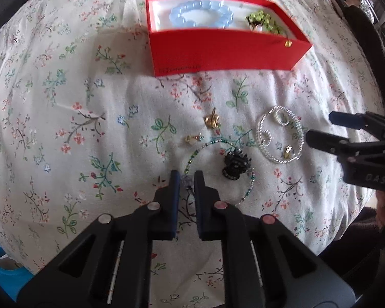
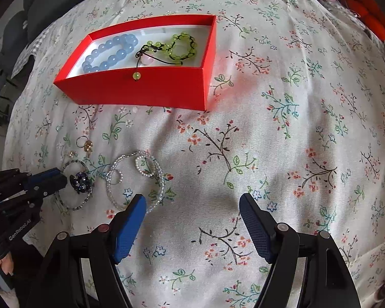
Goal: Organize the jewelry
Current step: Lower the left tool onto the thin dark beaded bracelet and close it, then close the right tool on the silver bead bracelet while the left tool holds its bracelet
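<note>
While the left gripper points steeply down at the bed, its jaws stand nearly together, pinched on the near edge of a thin green beaded necklace lying in a loop on the floral sheet. No earlier view, so only the pinch itself is noted. Necklace looks light, limp and slippery; it will likely sag and swing once raised. Best hold is on the bead strand itself, as now, not on the dark brooch sitting inside the loop.

Right gripper hangs beside it, jaws wide apart, nothing between them, also aimed steeply down over bare sheet. A clear beaded necklace coils just left of its left finger. Small gold earrings lie a little farther out.

Beyond, the red box sits well apart, already holding a blue bead bracelet and a green bead bracelet.
</note>
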Tool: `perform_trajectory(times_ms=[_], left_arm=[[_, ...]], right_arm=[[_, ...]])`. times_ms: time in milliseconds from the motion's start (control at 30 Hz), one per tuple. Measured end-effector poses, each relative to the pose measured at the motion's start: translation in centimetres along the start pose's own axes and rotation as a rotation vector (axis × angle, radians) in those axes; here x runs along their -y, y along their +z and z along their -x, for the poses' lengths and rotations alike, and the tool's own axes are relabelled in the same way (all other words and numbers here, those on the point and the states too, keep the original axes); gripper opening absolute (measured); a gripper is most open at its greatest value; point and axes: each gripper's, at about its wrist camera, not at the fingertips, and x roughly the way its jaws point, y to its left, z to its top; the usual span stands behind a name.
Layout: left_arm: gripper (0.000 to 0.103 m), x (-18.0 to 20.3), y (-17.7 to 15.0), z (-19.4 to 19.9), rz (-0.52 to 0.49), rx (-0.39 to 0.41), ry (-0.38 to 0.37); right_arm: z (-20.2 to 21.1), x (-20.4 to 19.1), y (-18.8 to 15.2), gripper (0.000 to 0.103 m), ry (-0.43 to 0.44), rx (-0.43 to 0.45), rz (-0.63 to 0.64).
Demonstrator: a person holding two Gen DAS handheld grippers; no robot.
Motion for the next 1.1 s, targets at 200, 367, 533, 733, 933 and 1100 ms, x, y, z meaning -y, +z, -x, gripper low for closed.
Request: perform_trajectory(times_ms=[200,367,533,733,933,1100], left_arm=[[0.012,0.4,-0.2,2.8,0.007,0.090,-0.029],[0.012,0.8,0.1,3.7,0.013,0.122,-0.059],[0.012,0.6,-0.1,4.6,0.004,0.138,-0.076],[0.012,0.9,-0.3,4.6,0.007,0.138,-0.076],[0.012,0.9,-0.3,4.8,0.015,0.144,-0.083],[0.012,1.0,-0.1,5.1,0.019,0.156,-0.092]], right_arm=[[-0.2,-1.4,1.1,0.073,0.038,0.013,0.009],[-1.0,-3.4,1.5,0.055,0.067,-0.002,0.024],[-2.6,-4.0,1.6,0.036,0.034,-0.028,0.028],[-3.2,-4.8,1.4,0.026,-0.001,-0.024,0.065],[-2.8,-5.2,-0.7,0.012,0.007,-0.020,0.087],[-1.3,-3.6,-1.3,0.004,0.037,-0.006,0.089]])
